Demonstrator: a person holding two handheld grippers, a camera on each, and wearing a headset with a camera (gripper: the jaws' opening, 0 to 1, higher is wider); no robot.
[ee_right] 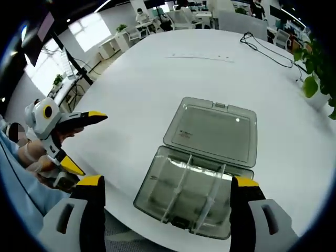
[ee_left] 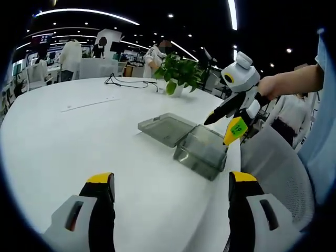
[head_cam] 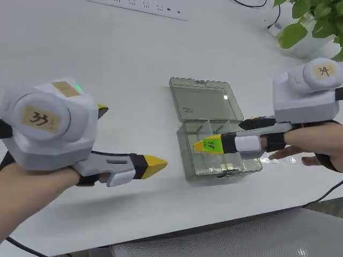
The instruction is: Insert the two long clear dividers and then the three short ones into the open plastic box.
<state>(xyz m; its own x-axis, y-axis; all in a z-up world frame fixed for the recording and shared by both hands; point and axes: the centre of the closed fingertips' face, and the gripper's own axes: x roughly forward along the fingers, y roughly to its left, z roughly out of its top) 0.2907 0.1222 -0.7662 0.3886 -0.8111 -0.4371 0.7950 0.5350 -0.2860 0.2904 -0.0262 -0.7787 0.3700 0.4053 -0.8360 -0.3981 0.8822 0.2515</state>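
The clear plastic box (head_cam: 244, 166) stands open on the white table, its lid (head_cam: 206, 100) lying flat behind it. In the right gripper view the box (ee_right: 157, 197) holds clear dividers (ee_right: 182, 178) standing upright, long strips crossed by shorter ones. My right gripper (head_cam: 224, 134) hovers over the box with its jaws open and nothing between them; its own view has the gripper (ee_right: 167, 184) just above the box. My left gripper (head_cam: 128, 138) is open and empty, well left of the box. From the left gripper (ee_left: 170, 181) I see the box (ee_left: 202, 149) ahead and the right gripper (ee_left: 216, 132) above it.
A potted plant (head_cam: 316, 21) and a cable stand at the table's far right corner. A white power strip (head_cam: 144, 5) lies along the back edge. A grey chair (head_cam: 241, 235) sits below the table's near edge. People stand far off in the room.
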